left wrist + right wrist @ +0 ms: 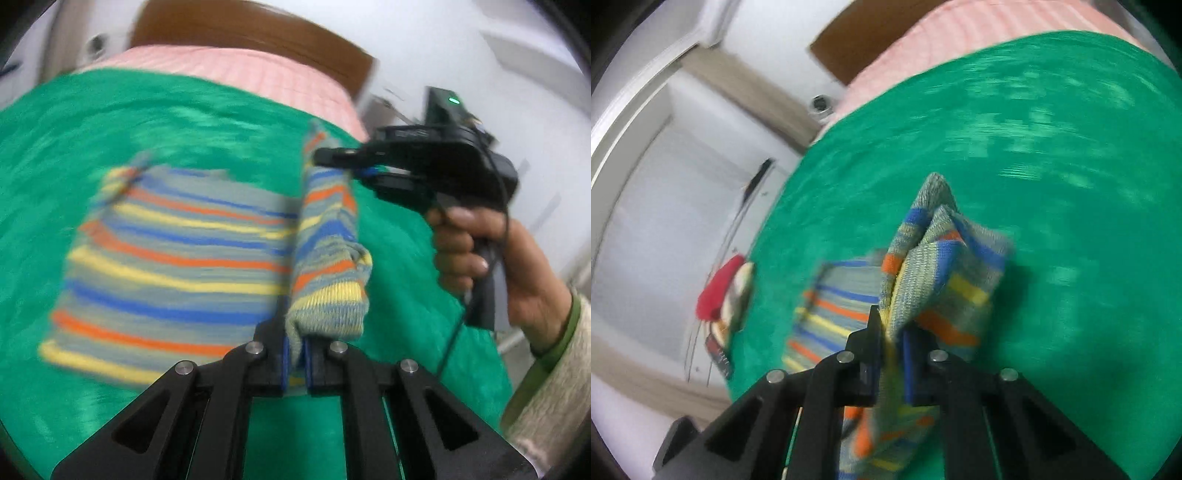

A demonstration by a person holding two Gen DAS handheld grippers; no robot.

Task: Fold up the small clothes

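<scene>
- Left gripper (pixel 295 354) clamps the striped sweater's (pixel 177 254) hem between its jaws.
- Right gripper (pixel 892 354) pinches the sweater's far edge, above the green blanket (pixel 110 122).

no legible txt, labels or nos. anywhere

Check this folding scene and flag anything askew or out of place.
Nothing damaged or spilled. The striped garment lies on the green cover, its right sleeve lifted and bunched between the left claw and right claw.
</scene>
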